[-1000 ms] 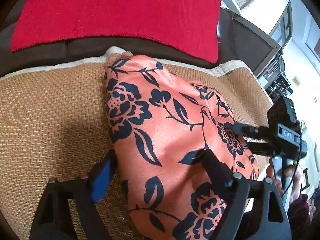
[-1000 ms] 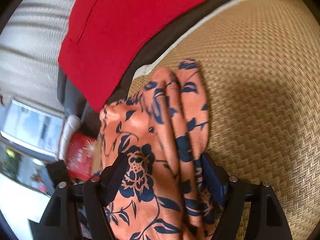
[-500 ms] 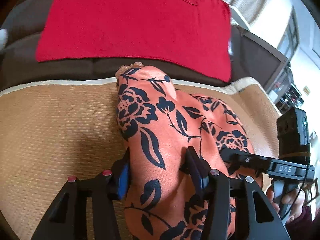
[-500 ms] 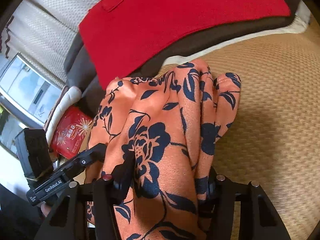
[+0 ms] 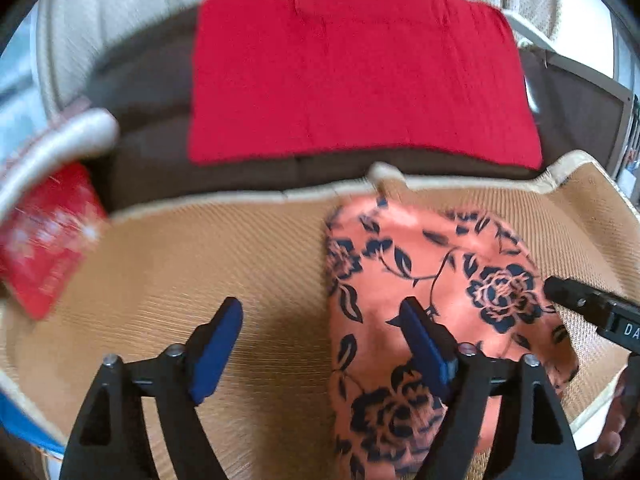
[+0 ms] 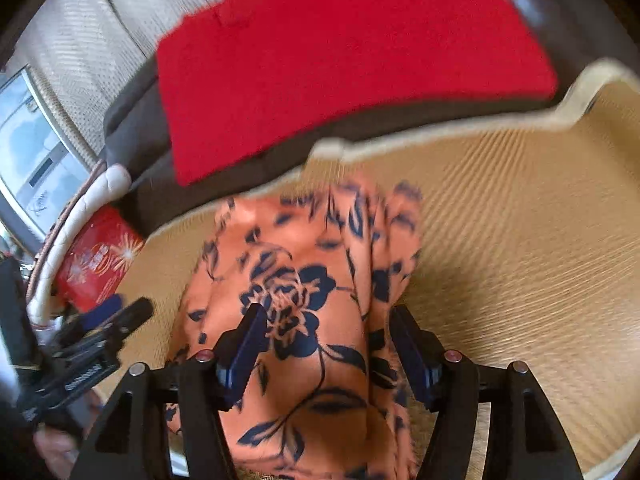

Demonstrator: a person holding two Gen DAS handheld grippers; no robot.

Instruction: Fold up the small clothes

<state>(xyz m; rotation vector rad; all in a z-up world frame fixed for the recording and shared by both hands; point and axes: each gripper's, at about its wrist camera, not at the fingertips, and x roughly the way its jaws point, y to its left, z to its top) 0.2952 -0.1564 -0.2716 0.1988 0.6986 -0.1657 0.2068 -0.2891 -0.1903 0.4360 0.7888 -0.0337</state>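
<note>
While the orange floral garment [image 5: 436, 300] lies folded on the woven mat [image 5: 240, 256], right of centre in the left wrist view with its long axis running from the lower edge up toward the red cloth [image 5: 360, 72], the left gripper [image 5: 324, 320] hangs over its left border, jaws opening and holding nothing, one pad above cloth and one above bare mat. In the right wrist view the right gripper [image 6: 328, 332] is centred over the garment's length, jaws opening and apparently clear of the fabric, so I judge it better placed.

Floral orange garment [image 6: 304, 280] (bunched) on woven mat [image 6: 520, 240]
</note>
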